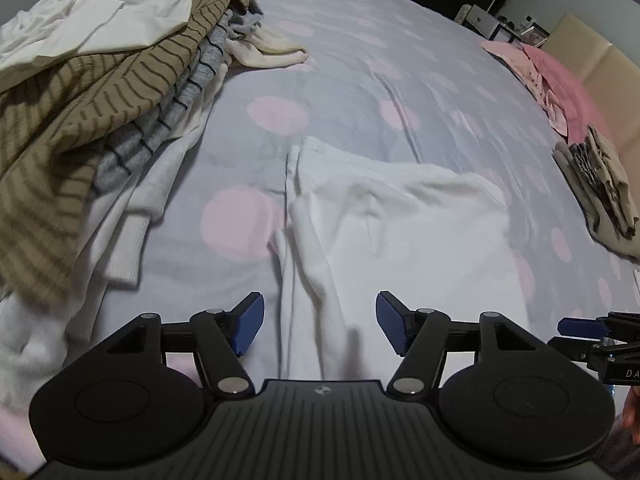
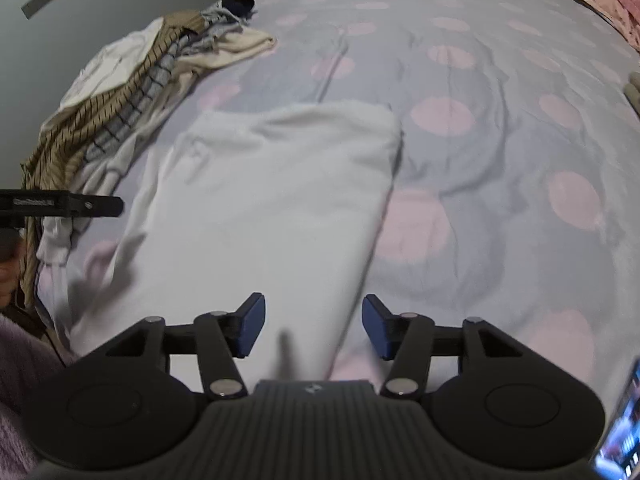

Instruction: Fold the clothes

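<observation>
A white garment (image 1: pixel 392 236) lies partly folded on the grey bedspread with pink dots (image 1: pixel 340 60). It also shows in the right wrist view (image 2: pixel 260 204) as a long flat rectangle. My left gripper (image 1: pixel 320 324) is open, empty, above the garment's near left edge. My right gripper (image 2: pixel 313 328) is open, empty, above the garment's near right edge. The right gripper's tip (image 1: pixel 580 326) shows at the right edge of the left wrist view. The left gripper's body (image 2: pixel 60 204) shows at the left of the right wrist view.
A pile of unfolded clothes (image 1: pixel 100 92), tan striped, grey striped and white, lies at the left; it also shows in the right wrist view (image 2: pixel 132 80). Folded beige clothes (image 1: pixel 600 192) and pink bedding (image 1: pixel 552 76) lie at the right. A phone screen (image 2: pixel 620 428) shows bottom right.
</observation>
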`<action>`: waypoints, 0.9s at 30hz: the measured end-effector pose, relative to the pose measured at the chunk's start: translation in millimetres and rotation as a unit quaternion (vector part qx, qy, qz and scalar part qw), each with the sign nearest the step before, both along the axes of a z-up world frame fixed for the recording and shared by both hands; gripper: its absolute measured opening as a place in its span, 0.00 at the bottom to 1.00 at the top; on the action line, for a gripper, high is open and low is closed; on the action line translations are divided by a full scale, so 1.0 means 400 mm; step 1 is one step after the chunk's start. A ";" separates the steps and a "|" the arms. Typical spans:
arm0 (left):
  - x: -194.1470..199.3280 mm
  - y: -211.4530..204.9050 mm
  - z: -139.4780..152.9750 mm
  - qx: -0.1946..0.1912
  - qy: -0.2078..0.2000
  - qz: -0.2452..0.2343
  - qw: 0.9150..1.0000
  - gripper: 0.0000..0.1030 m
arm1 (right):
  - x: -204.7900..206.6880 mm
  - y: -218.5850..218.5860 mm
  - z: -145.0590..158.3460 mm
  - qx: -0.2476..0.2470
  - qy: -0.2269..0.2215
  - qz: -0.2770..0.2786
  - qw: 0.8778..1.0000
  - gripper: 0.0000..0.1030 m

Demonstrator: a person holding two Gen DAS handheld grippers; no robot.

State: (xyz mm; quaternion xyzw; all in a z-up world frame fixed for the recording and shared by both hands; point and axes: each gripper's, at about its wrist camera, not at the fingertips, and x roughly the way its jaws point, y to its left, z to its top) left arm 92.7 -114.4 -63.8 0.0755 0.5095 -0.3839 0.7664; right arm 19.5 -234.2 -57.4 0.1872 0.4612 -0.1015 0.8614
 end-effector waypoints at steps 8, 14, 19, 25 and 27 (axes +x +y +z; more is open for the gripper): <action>0.063 -0.052 -0.095 0.002 0.035 0.004 0.999 0.61 | 0.069 -0.076 -0.077 0.040 -0.004 -0.048 0.998 0.57; 0.071 -0.080 -0.122 -0.008 0.035 -0.001 0.999 0.66 | 0.104 -0.122 -0.112 0.073 -0.001 -0.077 0.994 0.57; 0.096 -0.093 -0.128 -0.041 0.054 0.017 0.998 0.65 | 0.126 -0.156 -0.127 0.116 -0.014 -0.105 0.988 0.58; 0.097 -0.133 -0.124 -0.050 0.056 0.013 0.997 0.55 | 0.160 -0.177 -0.144 0.138 -0.020 -0.124 0.983 0.60; 0.102 -0.135 -0.127 -0.048 0.054 0.019 0.997 0.49 | 0.166 -0.180 -0.148 0.140 -0.021 -0.125 0.982 0.60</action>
